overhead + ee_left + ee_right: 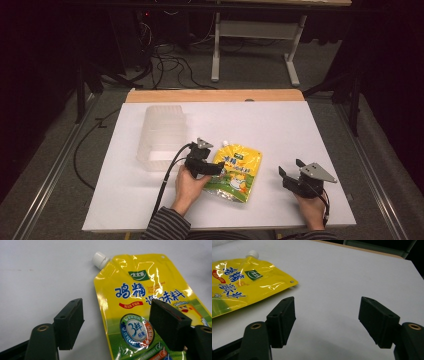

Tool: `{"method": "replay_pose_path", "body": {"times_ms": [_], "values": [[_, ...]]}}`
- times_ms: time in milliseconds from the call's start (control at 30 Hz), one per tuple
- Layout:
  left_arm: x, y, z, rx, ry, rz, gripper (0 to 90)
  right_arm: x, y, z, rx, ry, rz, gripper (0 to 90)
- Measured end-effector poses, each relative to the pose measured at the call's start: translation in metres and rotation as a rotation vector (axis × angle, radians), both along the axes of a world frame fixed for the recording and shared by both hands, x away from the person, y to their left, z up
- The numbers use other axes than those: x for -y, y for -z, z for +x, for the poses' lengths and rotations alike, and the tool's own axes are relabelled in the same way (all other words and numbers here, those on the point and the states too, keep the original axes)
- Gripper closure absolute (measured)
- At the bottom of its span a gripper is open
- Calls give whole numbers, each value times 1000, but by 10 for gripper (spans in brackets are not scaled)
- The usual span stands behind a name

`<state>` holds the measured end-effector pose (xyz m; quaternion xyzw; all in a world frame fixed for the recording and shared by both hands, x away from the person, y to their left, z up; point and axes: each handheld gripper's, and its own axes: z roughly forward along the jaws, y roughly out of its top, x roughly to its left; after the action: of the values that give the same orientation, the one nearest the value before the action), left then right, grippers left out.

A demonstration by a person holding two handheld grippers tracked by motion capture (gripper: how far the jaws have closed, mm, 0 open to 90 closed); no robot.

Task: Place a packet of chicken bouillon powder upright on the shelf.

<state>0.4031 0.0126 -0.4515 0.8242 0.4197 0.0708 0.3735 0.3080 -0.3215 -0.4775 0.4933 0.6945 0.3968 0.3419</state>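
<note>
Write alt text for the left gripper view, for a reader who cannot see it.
A yellow spouted pouch with a white cap lies flat on a white table. The left gripper is open, one black jaw over the bare table beside the pouch's edge, the other over its printed face.

Glossy crinkled plastic pouch (150, 302) lies on matt white table (280, 125); tongs matt black.

I see a clear plastic bin (161, 137) at the left of the white desk (280, 125). Yellow spouted pouch (234, 172) lies flat mid-desk, white cap (226, 143) pointing away. Black cables (167, 62) on floor beyond.
</note>
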Motion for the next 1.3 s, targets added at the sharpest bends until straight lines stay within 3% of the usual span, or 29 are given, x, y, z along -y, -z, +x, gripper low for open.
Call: {"method": "replay_pose_path", "body": {"times_ms": [100, 167, 300, 467, 533, 567, 733, 833, 933, 1100, 1267, 1300], "values": [[7, 3, 4, -6, 0, 33, 263, 0, 0, 0, 0, 0, -5, 300], [8, 4, 5, -14, 4, 33, 257, 0, 0, 0, 0, 1, -5, 300], [12, 10, 11, -70, -2, 8, 243, 0, 0, 0, -2, 0, -3, 300], [18, 15, 11, -87, 13, 22, 243, 0, 0, 0, -2, 0, -3, 300], [19, 15, 10, -74, 19, 33, 251, 0, 0, 0, 1, -3, -9, 300], [22, 15, 8, -56, 19, 60, 263, -1, 0, 0, -1, -1, -4, 300], [29, 13, 4, -43, 21, 116, 336, 0, 0, 0, -3, 1, -2, 300], [30, 13, 4, -35, 24, 123, 361, 0, 0, 0, -1, -3, -11, 300], [30, 13, 2, -13, 35, 144, 441, -1, 0, 0, -3, -4, -13, 301], [30, 11, 1, -17, 48, 150, 600, 0, 0, 1, -7, -2, -10, 300], [34, 12, -5, 32, 115, 167, 816, -1, 0, 0, -6, -3, -15, 301], [35, 12, -6, 42, 121, 177, 819, -1, 0, 0, -4, -4, -15, 301]]}}
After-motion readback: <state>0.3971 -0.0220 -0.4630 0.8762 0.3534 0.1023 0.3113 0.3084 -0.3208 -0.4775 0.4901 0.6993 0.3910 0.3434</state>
